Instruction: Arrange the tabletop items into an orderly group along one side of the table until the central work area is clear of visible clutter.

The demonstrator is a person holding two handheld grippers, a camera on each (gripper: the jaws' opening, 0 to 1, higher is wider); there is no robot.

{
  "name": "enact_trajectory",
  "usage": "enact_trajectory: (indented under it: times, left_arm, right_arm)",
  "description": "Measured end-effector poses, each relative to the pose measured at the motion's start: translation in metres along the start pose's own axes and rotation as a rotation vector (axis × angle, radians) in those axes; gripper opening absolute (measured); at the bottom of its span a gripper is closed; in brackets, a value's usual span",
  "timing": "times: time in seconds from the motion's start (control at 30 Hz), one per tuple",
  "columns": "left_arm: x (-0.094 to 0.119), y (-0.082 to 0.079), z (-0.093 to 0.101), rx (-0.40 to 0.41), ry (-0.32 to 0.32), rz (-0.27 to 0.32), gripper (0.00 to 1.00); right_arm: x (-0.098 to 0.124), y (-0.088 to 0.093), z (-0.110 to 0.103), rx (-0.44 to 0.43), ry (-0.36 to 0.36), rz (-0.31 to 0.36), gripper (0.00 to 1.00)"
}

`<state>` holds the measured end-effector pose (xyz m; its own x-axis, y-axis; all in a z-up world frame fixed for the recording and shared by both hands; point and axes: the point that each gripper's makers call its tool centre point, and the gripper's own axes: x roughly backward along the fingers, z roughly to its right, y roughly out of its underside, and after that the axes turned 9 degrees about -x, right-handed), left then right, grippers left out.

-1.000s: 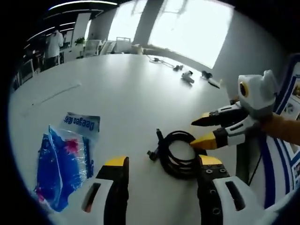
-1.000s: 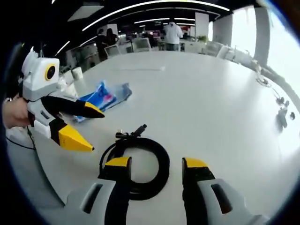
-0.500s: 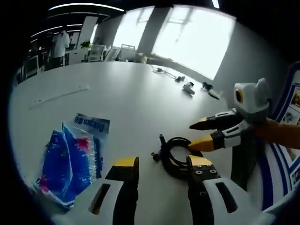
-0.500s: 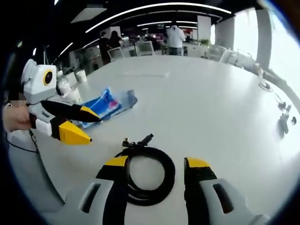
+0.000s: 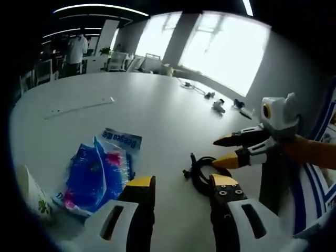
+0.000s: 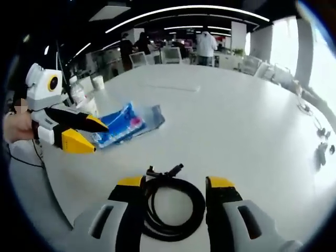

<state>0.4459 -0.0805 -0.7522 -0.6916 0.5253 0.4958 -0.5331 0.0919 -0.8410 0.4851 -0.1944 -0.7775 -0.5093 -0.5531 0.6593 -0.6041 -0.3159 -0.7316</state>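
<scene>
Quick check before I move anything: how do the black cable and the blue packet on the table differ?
The black cable is wound into a round coil with its plug ends sticking out; the blue packet lies flat and roughly rectangular. The cable is plain black; the packet is blue with pink and a printed white strip. The cable sits between the right gripper's open jaws; the packet lies by the left gripper. Both rest on the white table.

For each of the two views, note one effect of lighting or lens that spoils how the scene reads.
Left gripper view: the window is blown out white, and the fisheye bends the table edge. Right gripper view: ceiling light strips curve into arcs, and the coiled black cable stays sharp between the open jaws.
</scene>
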Motion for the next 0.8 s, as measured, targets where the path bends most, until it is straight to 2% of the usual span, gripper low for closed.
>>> enact_trajectory:
  times: [0.2, 0.37, 0.57, 0.8]
  left_arm:
    - [0.016, -0.004, -0.015, 0.003, -0.038, 0.019, 0.37]
    - [0.032, -0.007, -0.033, 0.001, -0.078, 0.028, 0.36]
    - [0.049, -0.002, -0.049, 0.023, -0.123, 0.043, 0.32]
    - [0.065, 0.015, -0.063, 0.075, -0.174, 0.038, 0.31]
  right_arm:
    - [-0.004, -0.007, -0.006, 0.024, -0.012, -0.002, 0.41]
    - [-0.010, -0.020, -0.014, 0.054, -0.032, 0.005, 0.40]
    - [-0.023, -0.035, -0.028, 0.101, -0.064, 0.008, 0.39]
    - [-0.041, -0.049, -0.049, 0.160, -0.112, 0.000, 0.37]
